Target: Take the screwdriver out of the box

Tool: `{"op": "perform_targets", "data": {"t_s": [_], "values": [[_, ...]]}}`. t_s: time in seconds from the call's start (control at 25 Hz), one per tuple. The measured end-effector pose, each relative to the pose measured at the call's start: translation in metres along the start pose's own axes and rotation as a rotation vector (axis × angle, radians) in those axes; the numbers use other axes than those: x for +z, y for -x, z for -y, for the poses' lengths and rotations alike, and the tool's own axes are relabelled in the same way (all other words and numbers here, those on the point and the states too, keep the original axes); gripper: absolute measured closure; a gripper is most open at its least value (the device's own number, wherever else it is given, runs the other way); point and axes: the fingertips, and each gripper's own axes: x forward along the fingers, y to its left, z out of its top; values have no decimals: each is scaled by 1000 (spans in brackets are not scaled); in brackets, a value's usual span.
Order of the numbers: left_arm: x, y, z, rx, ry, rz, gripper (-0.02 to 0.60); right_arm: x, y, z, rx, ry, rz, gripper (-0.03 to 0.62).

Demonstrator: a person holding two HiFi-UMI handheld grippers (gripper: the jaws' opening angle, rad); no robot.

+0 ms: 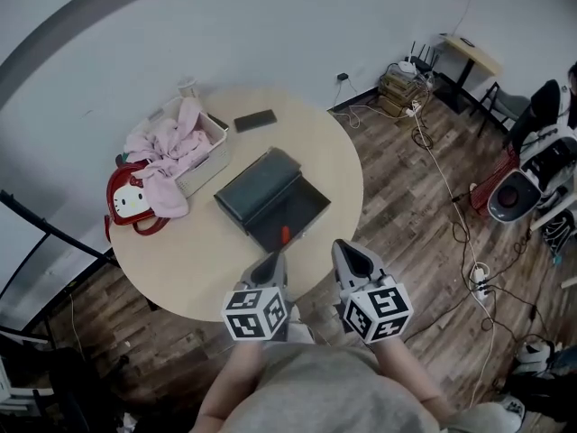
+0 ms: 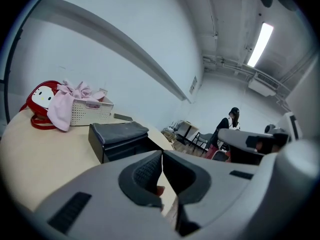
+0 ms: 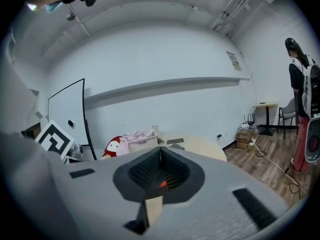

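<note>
On the round table (image 1: 180, 260) a dark box (image 1: 297, 207) stands open, its lid (image 1: 257, 186) tipped back to the left. An orange-handled screwdriver (image 1: 285, 234) lies inside near the box's front wall. My left gripper (image 1: 273, 258) hangs just short of the box's near corner with its jaws together and nothing between them. My right gripper (image 1: 345, 249) is beside it at the table's edge, jaws also together and empty. In the left gripper view the box (image 2: 120, 139) lies ahead past the shut left gripper (image 2: 162, 156). In the right gripper view a spot of the orange screwdriver (image 3: 162, 184) shows below the meeting tips.
A white basket (image 1: 209, 156) heaped with pink cloth (image 1: 169, 147) and a red cartoon-faced bag (image 1: 131, 206) take up the table's left. A black phone (image 1: 255, 120) lies at the back. Cables, a power strip (image 1: 478, 278) and chairs are on the floor to the right.
</note>
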Motion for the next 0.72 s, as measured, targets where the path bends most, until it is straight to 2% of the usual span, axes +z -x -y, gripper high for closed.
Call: {"op": "perform_targets", "data": {"t_s": [0.28,0.6,0.64,0.68,0.72], "values": [[17,-56,-29,-12,1,-67,577,13,-59,19,-22,-1,-10,594],[12,-108,-55,-34,23,-185,573,12,-110,31,-36,-6,-35,594],[9,-114,-56,-40,26,-205,540,12,-114,32,-38,-5,-37,594],[6,-119,-57,-43,26,-228,479,12,-117,33,-41,-6,-39,594],[2,-124,-58,-44,25,-252,457,13,-120,34,-43,-7,-42,594]]}}
